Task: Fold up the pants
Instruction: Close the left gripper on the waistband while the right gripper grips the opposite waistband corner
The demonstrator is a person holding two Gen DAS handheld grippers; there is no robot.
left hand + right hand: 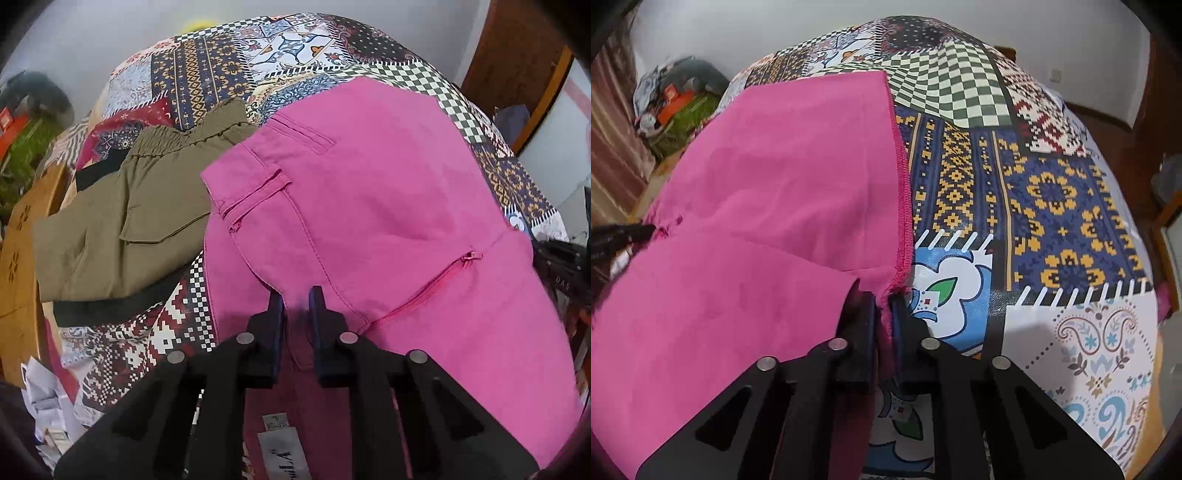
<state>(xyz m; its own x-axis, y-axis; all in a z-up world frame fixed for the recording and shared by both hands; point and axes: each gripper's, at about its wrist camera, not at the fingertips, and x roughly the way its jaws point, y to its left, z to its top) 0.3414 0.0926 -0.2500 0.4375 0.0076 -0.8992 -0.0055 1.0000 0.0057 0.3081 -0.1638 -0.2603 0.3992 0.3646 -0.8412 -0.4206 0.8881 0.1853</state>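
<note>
Pink pants (388, 206) lay spread over a bed covered in a patchwork-print sheet (1052, 206), filling much of both wrist views. In the left view the waist end was nearest the camera, with a back pocket slit, a belt loop and a pink zipper (439, 277) showing, and a white label (284, 454) on the inside of the waistband just below the tongs. The left tongs (297, 306) were drawn nearly together, pinching the waistband edge between their blue-faced fingers (317, 314), with the cloth bunched in the narrow gap. The fabric rose in a slight fold around that grip.

In the right view the hem end showed (its stitched edge (903, 192) running down toward the camera), and the two legs lay one partly over the other. The right tongs (884, 306) were pressed together on the lower corner of that hem, a thin ridge of pink cloth squeezed between the fingers (866, 321). At the far left of this view a dark tip of the other tool (631, 234) touched the pants' edge.

Beside the pink pants, to their left in the left view, sat a folded olive garment (122, 229) with an elastic waist and a flap pocket, resting on something black (110, 306). A wooden board (22, 266) stood at the bed's left edge, and crumpled paper (48, 398) lay below it. An orange box (674, 105) and green bundle sat against the wall beyond.
</note>
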